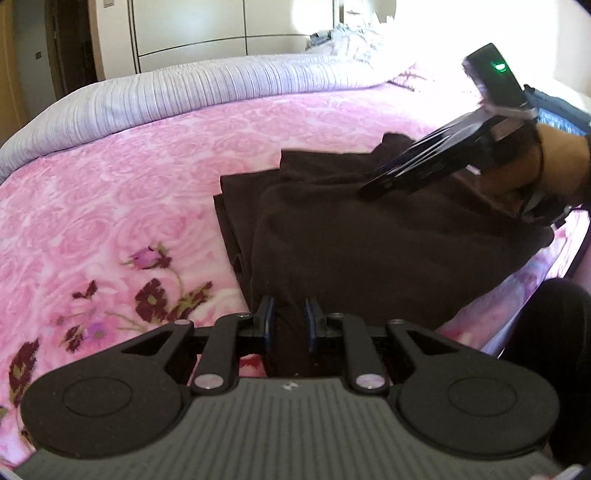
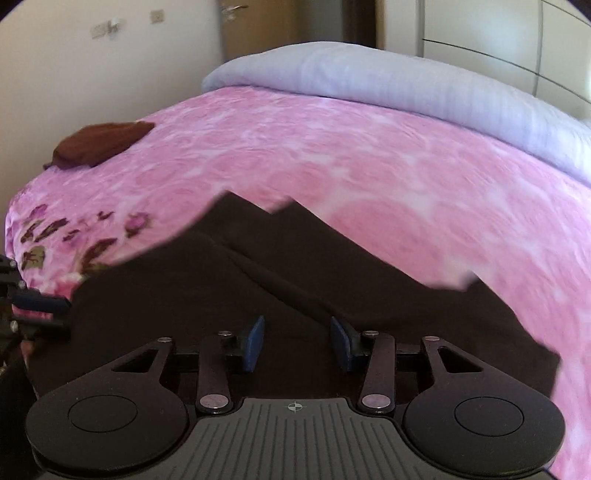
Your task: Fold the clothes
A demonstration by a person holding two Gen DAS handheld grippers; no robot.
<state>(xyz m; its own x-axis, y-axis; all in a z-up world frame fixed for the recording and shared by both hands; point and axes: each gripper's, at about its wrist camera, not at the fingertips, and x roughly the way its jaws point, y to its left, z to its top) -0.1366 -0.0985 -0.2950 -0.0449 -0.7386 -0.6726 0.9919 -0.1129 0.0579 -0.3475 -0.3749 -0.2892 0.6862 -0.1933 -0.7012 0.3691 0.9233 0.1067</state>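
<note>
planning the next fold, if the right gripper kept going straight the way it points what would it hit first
Most likely the dark brown garment: the right gripper points down at it with open jaws, fabric filling the view just past them. Depth is unclear; the pink blanket lies beyond.

A pink rose-patterned blanket [image 1: 155,155] covers the bed, with dark printed flowers [image 1: 155,295] near its front edge. A lilac ribbed bedspread [image 2: 424,88] lies along its far side. Beyond stand pale wardrobe doors [image 1: 192,33] and a wooden door [image 2: 255,26].
</note>
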